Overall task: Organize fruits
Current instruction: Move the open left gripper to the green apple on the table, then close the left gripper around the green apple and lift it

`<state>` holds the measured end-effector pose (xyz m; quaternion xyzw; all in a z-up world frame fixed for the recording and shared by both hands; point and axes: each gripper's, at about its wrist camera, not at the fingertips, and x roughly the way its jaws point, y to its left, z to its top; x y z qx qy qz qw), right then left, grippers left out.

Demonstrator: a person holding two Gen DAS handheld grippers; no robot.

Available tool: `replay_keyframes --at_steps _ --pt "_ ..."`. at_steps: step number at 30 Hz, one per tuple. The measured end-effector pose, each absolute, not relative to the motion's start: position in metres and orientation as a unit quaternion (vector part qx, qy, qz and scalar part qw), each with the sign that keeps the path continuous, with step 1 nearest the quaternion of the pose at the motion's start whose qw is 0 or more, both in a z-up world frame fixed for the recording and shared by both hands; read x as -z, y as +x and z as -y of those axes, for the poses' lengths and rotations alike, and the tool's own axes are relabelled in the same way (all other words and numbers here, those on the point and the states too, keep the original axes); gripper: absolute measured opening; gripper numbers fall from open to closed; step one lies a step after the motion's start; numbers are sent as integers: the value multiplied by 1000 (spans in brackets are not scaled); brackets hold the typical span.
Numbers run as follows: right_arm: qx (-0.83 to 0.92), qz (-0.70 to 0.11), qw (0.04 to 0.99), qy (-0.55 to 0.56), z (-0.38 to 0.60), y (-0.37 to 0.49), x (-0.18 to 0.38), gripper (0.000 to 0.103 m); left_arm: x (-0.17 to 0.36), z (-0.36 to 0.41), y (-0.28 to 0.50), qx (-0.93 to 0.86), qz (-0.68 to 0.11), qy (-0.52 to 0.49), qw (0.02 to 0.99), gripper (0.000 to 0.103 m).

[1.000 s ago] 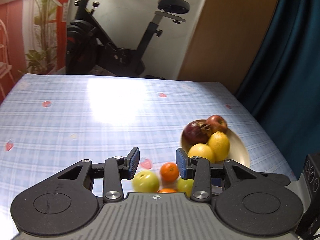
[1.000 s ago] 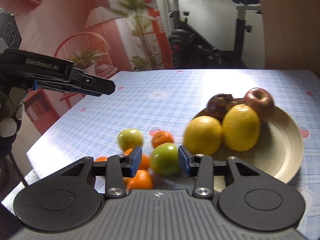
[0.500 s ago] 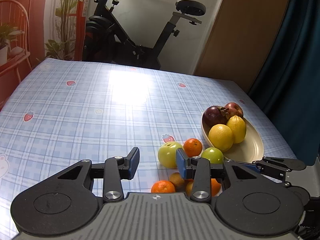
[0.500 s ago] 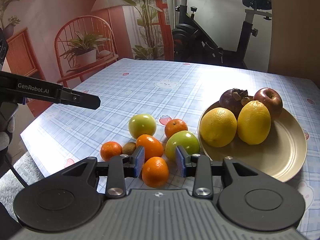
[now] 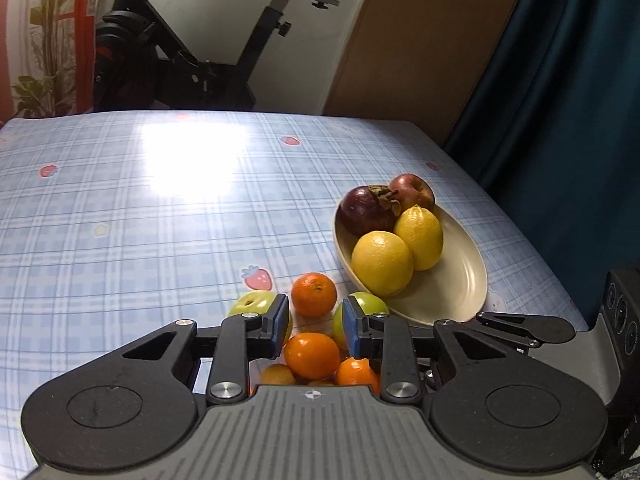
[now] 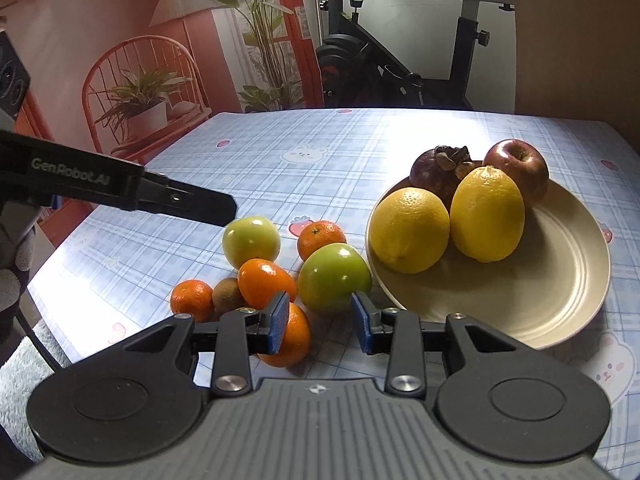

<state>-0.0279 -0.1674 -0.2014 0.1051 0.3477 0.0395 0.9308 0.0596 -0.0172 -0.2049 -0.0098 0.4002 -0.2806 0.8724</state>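
Observation:
A cream plate holds two yellow citrus fruits, a red apple and a dark mangosteen. Loose fruit lies left of it: two green apples, several oranges and a kiwi. My right gripper is open and empty, just in front of the nearer green apple. My left gripper is open and empty above the loose pile, an orange between its fingers; it also shows in the right wrist view.
The table has a blue checked cloth. An exercise bike stands behind the far edge, a dark curtain at the right, a red chair with plants at the left. The near table edge is close.
Both grippers have moved in closer to the loose fruit pile. The left gripper now hangs over the oranges. Both stay open and empty; no fruit has moved.

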Motion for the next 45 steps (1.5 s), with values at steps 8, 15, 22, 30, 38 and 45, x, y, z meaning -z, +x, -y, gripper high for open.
replay_keyframes --at_steps 8,15,22,30,38,45 --pt "-43 -344 930 125 180 -37 203 37 213 43 74 299 -427 9 853 31" --pt "-52 -344 924 161 188 -33 210 37 223 51 91 309 -459 0 833 31" --pt "-61 -341 919 191 193 -27 211 37 231 56 91 319 -470 -3 823 31" --pt "-56 -339 919 195 191 -25 212 37 233 63 97 323 -472 -4 820 31" --pt "-50 -343 918 192 189 -25 213 37 238 53 110 324 -484 -35 812 31" --pt "-35 -353 910 217 191 -16 213 40 240 39 120 318 -488 -59 811 31"
